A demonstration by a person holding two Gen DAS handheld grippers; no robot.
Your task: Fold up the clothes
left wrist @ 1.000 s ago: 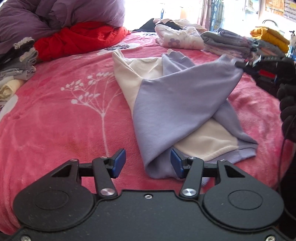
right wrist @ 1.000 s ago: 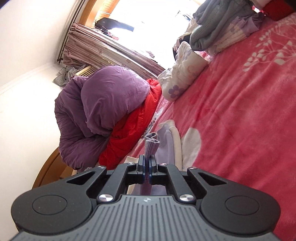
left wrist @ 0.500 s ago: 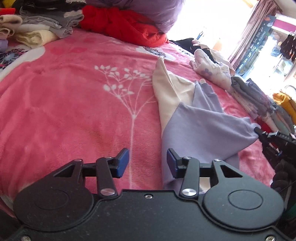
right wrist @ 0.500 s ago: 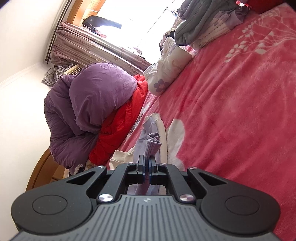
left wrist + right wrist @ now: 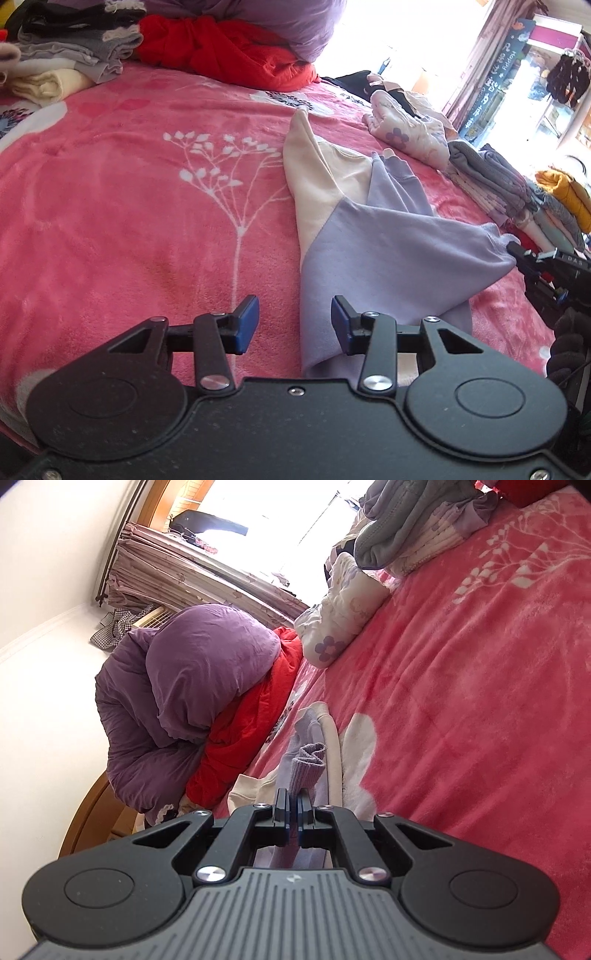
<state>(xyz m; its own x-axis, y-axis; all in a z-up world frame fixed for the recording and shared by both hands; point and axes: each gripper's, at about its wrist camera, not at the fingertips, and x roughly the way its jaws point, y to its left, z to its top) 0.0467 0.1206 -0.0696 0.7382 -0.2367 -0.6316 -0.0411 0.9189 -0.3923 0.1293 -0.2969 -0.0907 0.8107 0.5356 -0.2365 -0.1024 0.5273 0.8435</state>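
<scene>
The right gripper (image 5: 294,808) pinches the purple sweatshirt's (image 5: 391,254) cuff (image 5: 308,766), while the left gripper (image 5: 294,325) hangs open over its edge.

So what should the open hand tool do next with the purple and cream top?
Probably ease the left gripper forward and close its fingers on the near edge of the top. They're open, with that edge lying just in front, not pinched. The right gripper already clamps the purple cuff, so gripping a second point would let both carry the fold.
</scene>
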